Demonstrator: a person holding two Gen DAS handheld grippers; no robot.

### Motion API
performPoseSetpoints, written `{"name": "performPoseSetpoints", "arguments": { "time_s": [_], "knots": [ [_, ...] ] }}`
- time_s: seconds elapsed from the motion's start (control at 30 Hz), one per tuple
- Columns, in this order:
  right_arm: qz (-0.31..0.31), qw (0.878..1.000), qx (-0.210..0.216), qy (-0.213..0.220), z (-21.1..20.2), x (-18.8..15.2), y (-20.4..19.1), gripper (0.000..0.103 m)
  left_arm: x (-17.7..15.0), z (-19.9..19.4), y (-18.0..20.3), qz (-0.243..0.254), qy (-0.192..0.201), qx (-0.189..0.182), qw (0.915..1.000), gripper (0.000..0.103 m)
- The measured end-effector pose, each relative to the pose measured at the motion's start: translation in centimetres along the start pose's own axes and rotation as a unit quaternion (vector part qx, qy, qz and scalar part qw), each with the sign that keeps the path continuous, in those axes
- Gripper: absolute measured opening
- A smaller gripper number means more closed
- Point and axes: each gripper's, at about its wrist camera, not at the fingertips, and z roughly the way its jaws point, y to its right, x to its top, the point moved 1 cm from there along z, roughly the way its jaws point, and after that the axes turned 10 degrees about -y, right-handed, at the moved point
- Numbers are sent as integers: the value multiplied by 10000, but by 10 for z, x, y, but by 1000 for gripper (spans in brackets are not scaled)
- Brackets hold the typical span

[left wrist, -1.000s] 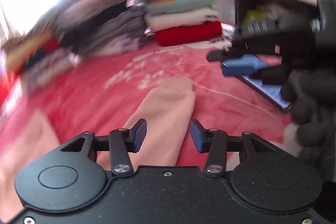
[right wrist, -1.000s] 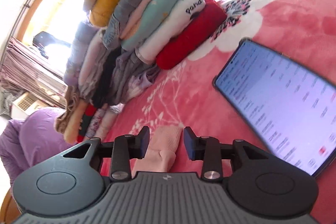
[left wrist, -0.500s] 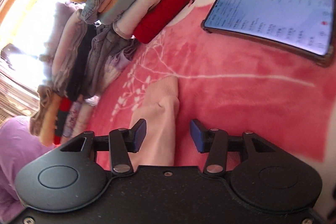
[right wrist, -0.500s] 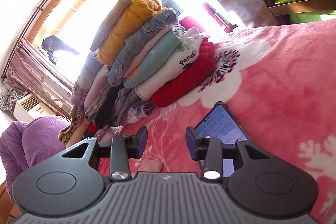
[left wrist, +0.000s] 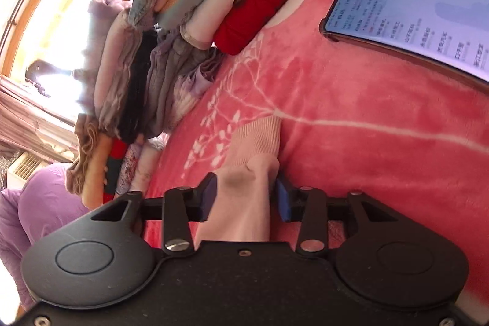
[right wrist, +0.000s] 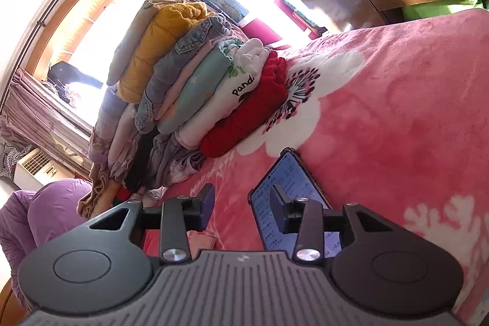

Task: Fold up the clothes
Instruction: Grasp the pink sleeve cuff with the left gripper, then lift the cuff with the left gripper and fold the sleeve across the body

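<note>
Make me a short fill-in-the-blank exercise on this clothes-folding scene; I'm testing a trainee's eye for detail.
1. The left gripper has its two blue-padded fingers on either side of a pale ____ ribbed-cuff garment.
2. At the bottom of the tall stack of folded clothes lies a folded ____ knit.
3. The lit smartphone lies screen-up on the pink flowered ____.
4. The right gripper holds ____.

Missing words: pink; red; blanket; nothing
</note>
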Motion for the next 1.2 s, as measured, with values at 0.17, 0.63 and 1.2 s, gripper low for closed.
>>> {"name": "performPoseSetpoints", "arguments": {
  "time_s": [0.17, 0.63, 1.2],
  "knots": [
    [97, 9999, -24, 78, -4, 1, 4, 42, 6, 8, -2, -32, -95, -75, 9999, 24],
    [-434, 9978, 284, -405, 16, -12, -27, 50, -60, -24, -130, -2678, 591, -1838, 9439, 7],
    [-2620, 9417, 1661, -1299, 14, -116, -140, 57, -277, -35, -320, -5655, 1257, -2819, 7648, 7]
  ]
}}
